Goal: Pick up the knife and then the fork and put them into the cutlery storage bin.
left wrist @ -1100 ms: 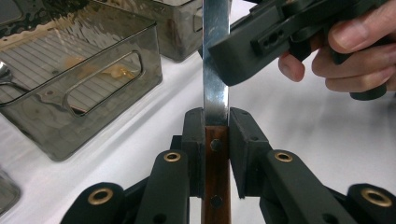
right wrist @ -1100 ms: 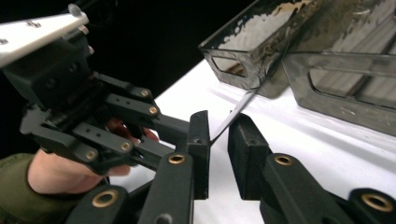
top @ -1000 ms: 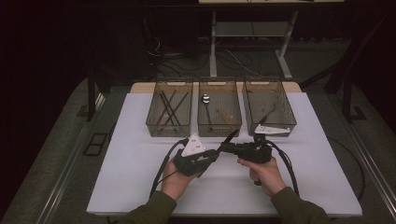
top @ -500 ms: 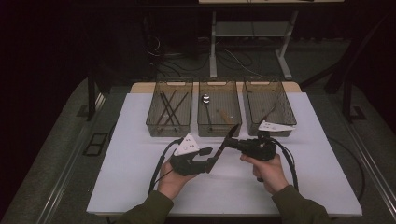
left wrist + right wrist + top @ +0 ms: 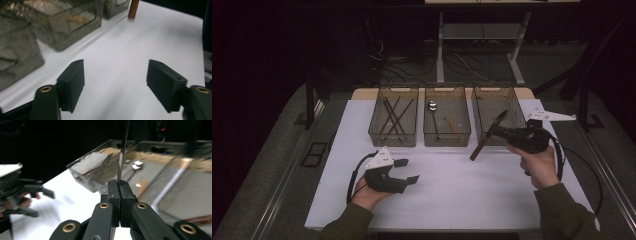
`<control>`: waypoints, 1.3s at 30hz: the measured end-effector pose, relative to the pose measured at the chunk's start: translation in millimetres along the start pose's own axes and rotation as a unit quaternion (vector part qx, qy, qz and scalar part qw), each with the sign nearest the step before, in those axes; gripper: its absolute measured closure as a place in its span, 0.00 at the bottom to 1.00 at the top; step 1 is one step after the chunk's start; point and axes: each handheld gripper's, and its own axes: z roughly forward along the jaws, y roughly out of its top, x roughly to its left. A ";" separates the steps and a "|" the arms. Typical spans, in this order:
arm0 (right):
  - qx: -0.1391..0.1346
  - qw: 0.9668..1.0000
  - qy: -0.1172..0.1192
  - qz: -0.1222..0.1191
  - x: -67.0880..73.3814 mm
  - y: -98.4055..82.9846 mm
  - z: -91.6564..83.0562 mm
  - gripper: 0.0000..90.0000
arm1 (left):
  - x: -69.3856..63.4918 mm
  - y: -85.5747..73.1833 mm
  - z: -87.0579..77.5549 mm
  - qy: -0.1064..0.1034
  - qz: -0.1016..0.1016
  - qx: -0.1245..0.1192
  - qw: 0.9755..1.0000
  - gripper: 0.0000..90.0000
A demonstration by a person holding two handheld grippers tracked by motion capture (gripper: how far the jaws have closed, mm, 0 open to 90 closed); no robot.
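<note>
Right gripper (image 5: 507, 132) clenched on knife (image 5: 488, 136) by the blade, handle hanging free above tabletop (image 5: 462, 190) before right bin (image 5: 495, 112). Left gripper (image 5: 408, 171) just opening, nothing between. Risk: thin blade pivoting or slipping; handle striking bin rim.

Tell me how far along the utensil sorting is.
Done: dark sticks lie in the left bin, a spoon in the middle bin. In hand: the right gripper is shut on a wooden-handled knife by its blade, before the right bin. The jaws of the left gripper have just been opening, empty. Left: binning the knife.
</note>
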 end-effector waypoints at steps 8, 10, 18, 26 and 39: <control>-0.018 0.998 -0.055 -0.004 -25.4 31.1 -30.4 1.00 | 5.9 -17.8 -9.3 0.013 -0.013 -0.001 1.000 0.14; -0.019 0.997 -0.074 -0.010 -33.5 41.1 -35.3 1.00 | 6.8 -20.3 -11.1 0.014 -0.019 0.000 1.000 0.11; 0.008 0.989 -0.145 -0.018 -65.5 64.0 -30.4 1.00 | 8.8 -22.4 -10.4 0.017 -0.022 0.003 1.000 0.00; 0.072 0.980 -0.183 -0.021 -93.2 62.4 -7.3 1.00 | 10.5 -22.3 -9.8 0.019 -0.018 0.002 1.000 0.00; 0.170 0.963 -0.207 -0.025 -113.3 45.6 17.0 1.00 | 10.5 -21.2 -8.8 0.016 -0.014 0.007 1.000 0.00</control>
